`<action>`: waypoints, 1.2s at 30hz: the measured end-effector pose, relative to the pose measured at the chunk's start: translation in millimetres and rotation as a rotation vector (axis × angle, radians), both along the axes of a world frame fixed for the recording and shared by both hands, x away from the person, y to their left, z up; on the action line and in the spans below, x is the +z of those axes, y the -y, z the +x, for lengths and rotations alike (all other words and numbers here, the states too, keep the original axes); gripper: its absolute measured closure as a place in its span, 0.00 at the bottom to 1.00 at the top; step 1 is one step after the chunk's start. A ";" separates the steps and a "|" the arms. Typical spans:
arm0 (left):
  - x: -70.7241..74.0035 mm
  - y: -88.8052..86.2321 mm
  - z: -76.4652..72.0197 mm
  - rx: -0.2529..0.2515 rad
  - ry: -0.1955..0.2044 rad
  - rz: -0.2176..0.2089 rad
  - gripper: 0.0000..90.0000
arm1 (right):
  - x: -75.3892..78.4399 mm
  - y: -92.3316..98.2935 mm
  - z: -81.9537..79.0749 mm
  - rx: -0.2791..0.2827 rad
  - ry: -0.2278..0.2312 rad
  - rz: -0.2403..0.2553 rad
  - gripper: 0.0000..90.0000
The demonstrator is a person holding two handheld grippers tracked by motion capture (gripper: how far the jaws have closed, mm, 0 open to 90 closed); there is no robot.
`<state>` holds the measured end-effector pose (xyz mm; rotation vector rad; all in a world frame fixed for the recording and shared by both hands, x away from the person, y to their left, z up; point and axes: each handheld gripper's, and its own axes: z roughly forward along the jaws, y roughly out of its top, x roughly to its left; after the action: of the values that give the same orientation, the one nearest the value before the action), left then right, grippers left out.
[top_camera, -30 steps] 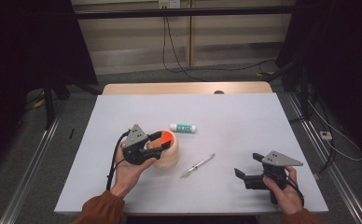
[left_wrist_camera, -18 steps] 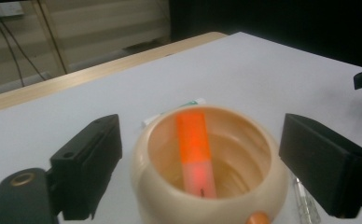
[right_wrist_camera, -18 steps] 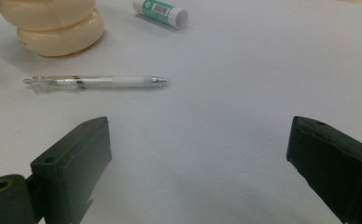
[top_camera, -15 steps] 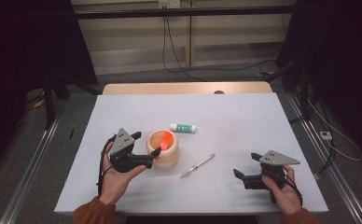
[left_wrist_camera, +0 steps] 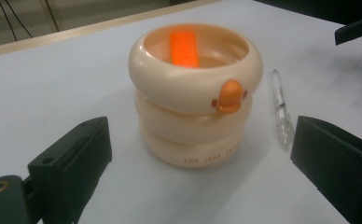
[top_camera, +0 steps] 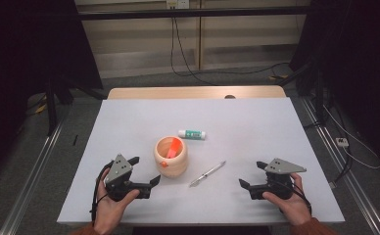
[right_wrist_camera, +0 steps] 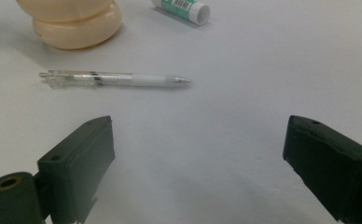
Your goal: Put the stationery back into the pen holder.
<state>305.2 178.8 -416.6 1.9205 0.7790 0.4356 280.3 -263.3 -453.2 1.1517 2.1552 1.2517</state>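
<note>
Orange marker (top_camera: 174,147) in cup (top_camera: 171,161), leaning, top end up-right

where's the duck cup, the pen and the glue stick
duck cup (left_wrist_camera: 195,93): left gripper view, front of the top ring
pen (right_wrist_camera: 116,79): right gripper view, middle of the barrel
glue stick (top_camera: 192,134): high view, middle of the tube
</note>
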 end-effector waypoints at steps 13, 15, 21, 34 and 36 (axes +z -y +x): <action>-16.1 -1.5 -1.9 -0.007 -0.029 0.012 0.06 | 4.0 -18.0 2.8 0.090 -0.007 -0.031 0.17; -16.6 -1.6 -1.6 -0.007 -0.031 0.010 0.06 | 6.0 -22.2 6.3 0.101 -0.024 -0.029 0.21; -17.3 -0.9 -1.6 -0.013 -0.033 0.011 0.06 | 8.5 -34.4 14.6 0.177 -0.063 -0.017 0.44; -17.7 -1.0 -0.9 -0.014 -0.041 0.012 0.06 | 11.8 -47.1 27.3 0.250 -0.106 -0.051 0.96; -17.7 -1.1 -0.8 -0.015 -0.040 0.012 0.06 | 12.3 -53.1 28.7 0.277 -0.111 -0.053 1.00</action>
<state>304.4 179.9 -434.2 1.9502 0.7895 0.3945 309.0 -210.2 -440.8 0.9450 2.4817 1.2583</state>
